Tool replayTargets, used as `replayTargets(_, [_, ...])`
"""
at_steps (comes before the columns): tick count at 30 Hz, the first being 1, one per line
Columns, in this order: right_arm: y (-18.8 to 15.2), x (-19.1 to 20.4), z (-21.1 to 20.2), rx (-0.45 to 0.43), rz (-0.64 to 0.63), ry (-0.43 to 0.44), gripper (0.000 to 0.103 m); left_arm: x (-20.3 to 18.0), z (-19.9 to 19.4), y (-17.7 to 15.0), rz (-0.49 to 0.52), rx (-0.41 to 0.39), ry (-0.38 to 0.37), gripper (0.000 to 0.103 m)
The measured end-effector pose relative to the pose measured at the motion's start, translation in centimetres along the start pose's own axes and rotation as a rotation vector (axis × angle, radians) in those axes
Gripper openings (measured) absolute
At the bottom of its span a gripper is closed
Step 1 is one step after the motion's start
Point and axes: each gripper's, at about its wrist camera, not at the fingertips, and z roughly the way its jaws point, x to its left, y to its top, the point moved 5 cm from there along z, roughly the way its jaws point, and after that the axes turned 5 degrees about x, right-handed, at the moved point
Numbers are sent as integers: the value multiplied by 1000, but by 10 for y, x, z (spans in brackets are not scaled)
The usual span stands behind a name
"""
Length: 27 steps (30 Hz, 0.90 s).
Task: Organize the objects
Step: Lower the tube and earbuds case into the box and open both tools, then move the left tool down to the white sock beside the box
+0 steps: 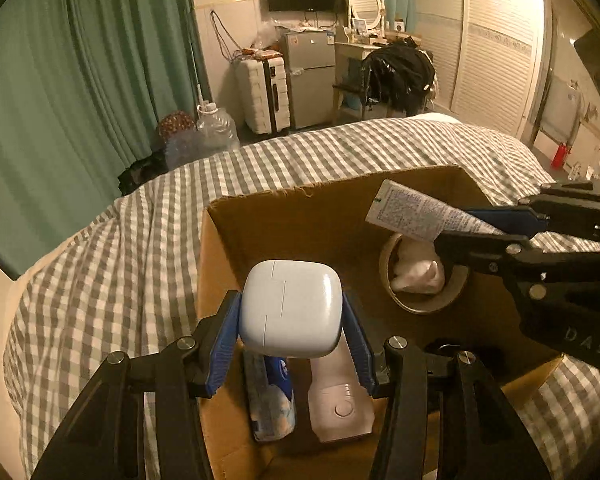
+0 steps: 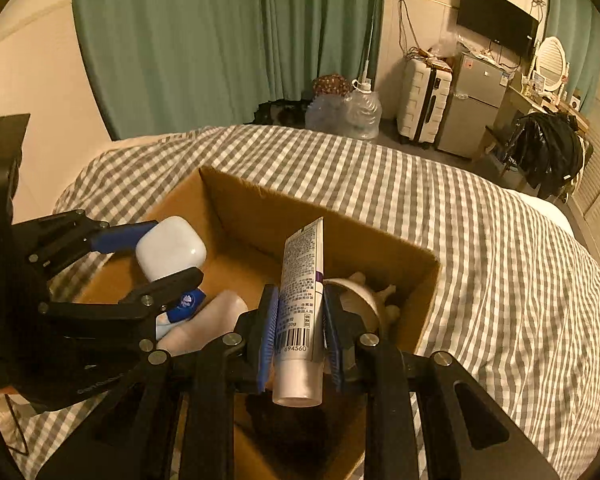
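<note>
**Both grippers loaded over the open box**

Left wrist view: the left gripper (image 1: 291, 332) is part-open, its blue pads clamped on the sides of a smooth white rounded case (image 1: 290, 308), held over the near-left corner of the cardboard box (image 1: 284, 216). The case hides much of the box floor beneath it. Below it, partly covered: a blue and white pack (image 1: 274, 408) and a pale pink bottle (image 1: 340, 400), both cut off by the fingers. A roll of tape (image 1: 422, 306) lies by the right wall with something white and crumpled in its core; hard to tell what. A dark item behind the right finger is unreadable. The right gripper (image 1: 472, 226) enters from the right edge, closed on a white printed tube (image 1: 412, 212), which is above the box; the gripper body is cut off by the frame. The box's far rim is ragged. It sits on a grey checked bedcover (image 1: 120, 264) with open cover on the left and beyond.

Right wrist view: the right gripper (image 2: 300, 328) is pinched tight on the tube (image 2: 302, 300), cap toward the camera, flat crimped end up, over the box (image 2: 380, 236) middle. The tube blocks the tape roll (image 2: 356, 292). A dark blurred lump below the cap can't be identified. The left gripper (image 2: 156, 248) holds the case (image 2: 170, 248) above the left rim; the pack (image 2: 182, 306) and bottle (image 2: 208, 320) are half hidden under its finger. Bedcover (image 2: 480, 260) is wide open on the right.
</note>
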Motion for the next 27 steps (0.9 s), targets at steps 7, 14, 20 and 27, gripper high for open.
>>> replayTargets(7, [-13,4,3,8,1,20,22,-3,8,-6,-33,23,-12,51])
replayTargets(14, [-16,2,-20,-44,46,69,51,-3,-6,-14,-48,5,-17,68])
replayTargets(20, [-11,-1,-51,-114,80,47,64,6,-46,-8,-98,-89,-5,81])
replayTargets(27, [-12,6,-100,-227,68,12,75,11,-96,-25,-129,-199,52,98])
